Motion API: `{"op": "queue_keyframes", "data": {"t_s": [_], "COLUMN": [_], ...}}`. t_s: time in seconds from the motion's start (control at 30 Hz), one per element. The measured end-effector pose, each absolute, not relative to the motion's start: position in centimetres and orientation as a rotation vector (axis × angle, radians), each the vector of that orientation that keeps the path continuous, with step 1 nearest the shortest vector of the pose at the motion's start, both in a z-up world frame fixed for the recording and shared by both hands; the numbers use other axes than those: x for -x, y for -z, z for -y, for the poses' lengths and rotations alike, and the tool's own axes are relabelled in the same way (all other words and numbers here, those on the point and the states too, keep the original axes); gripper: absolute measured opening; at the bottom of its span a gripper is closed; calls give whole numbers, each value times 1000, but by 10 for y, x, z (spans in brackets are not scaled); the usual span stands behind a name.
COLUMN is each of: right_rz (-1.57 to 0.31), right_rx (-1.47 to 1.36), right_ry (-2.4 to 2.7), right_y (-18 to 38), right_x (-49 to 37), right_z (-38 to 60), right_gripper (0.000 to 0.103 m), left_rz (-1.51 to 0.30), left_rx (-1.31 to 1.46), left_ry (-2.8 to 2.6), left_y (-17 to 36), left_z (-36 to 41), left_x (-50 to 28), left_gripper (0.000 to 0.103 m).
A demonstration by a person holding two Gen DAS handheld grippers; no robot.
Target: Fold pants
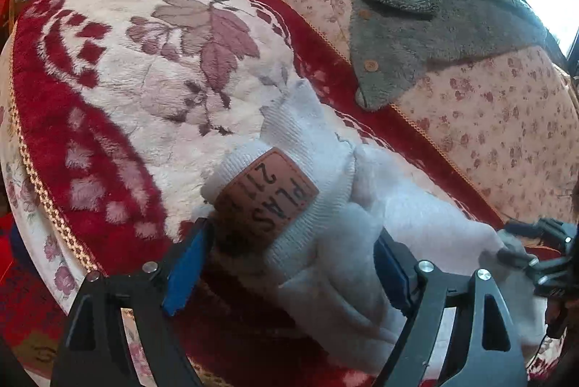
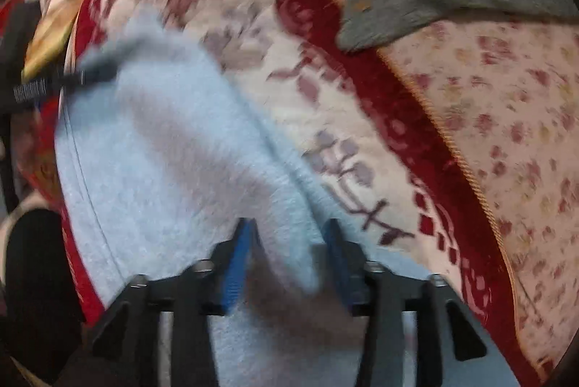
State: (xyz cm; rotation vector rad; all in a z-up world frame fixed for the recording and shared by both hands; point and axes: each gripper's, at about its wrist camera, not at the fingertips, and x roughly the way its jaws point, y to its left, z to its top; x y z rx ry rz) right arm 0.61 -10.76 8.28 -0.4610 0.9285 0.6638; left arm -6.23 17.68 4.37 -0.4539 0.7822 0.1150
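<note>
Pants of pale white-blue fleece (image 1: 398, 206) lie bunched on the red and cream floral plush blanket (image 1: 144, 68), toward its near edge. Their ribbed waistband with a brown leather patch (image 1: 266, 197) sits between the blue-padded fingers of the left gripper (image 1: 289, 264), which stand apart on either side of the thick roll of cloth; whether the pads press it I cannot tell. From the right wrist view, blurred by motion, the right gripper (image 2: 287, 255) has a fold of the pants (image 2: 163, 151) pinched up between its blue pads, the jaws partly closed around it. Beyond the blanket's far red border, a grey fleece garment with wooden buttons (image 1: 427, 28) lies on the pink floral sheet (image 1: 506, 119).
</note>
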Motion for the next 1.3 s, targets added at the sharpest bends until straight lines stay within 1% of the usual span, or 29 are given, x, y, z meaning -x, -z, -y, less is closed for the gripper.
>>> {"op": "queue_keyframes", "data": {"t_s": [0.07,0.13,0.17,0.2,0.23,0.27,0.33,0.4,0.47,0.57,0.7,0.73,0.77,0.9,1.0,1.03,1.07,1.13,1.23,1.3], "right_rz": [-872,-849,-856,-882,-926,-936,-948,-941,-948,-962,-942,-944,-962,-1027,-1000,-979,-966,-940,-910,-886], "right_rx": [383,328,327,322,298,291,283,264,238,182,149,141,138,-41,-97,-104,-114,-158,-218,-268], "right_ry": [-678,-684,-652,-597,-547,-519,-440,-441,-456,-475,-446,-426,-381,-409,-406,-378,-355,-295,-173,-59], "right_y": [-94,-91,-85,-75,-60,-52,-35,-38,-47,-60,-66,-65,-62,-57,-74,-80,-85,-96,-111,-119], "right_x": [0,0,-4,-11,-22,-27,-38,-38,-34,-22,4,10,14,34,60,71,78,98,127,151], "right_z": [111,106,101,96,91,90,88,90,98,124,169,182,196,249,281,296,307,343,403,452], "right_gripper": [65,65,60,52,35,33,33,33,36,38,39,40,44,44,46,54,70,83,83,86], "left_rz": [-766,-764,-757,-742,-731,-718,-698,-694,-684,-669,-681,-686,-690,-714,-732,-733,-736,-744,-760,-768], "left_rx": [463,448,427,395,377,359,328,318,338,350,329,330,329,311,277,266,257,234,192,163], "left_ry": [-133,-161,-178,-199,-209,-215,-238,-248,-232,-209,-156,-141,-124,-56,17,40,65,130,228,306], "left_y": [-47,-51,-55,-61,-64,-69,-77,-83,-88,-94,-97,-97,-98,-98,-101,-101,-101,-101,-96,-93], "left_z": [-179,-177,-175,-171,-168,-166,-165,-166,-167,-159,-133,-128,-121,-87,-55,-42,-31,-3,40,67], "left_x": [69,74,76,80,81,83,86,88,90,90,86,84,82,76,71,72,71,72,75,79], "left_gripper": [84,84,84,84,84,84,84,84,84,84,84,84,84,84,84,84,84,84,84,84]}}
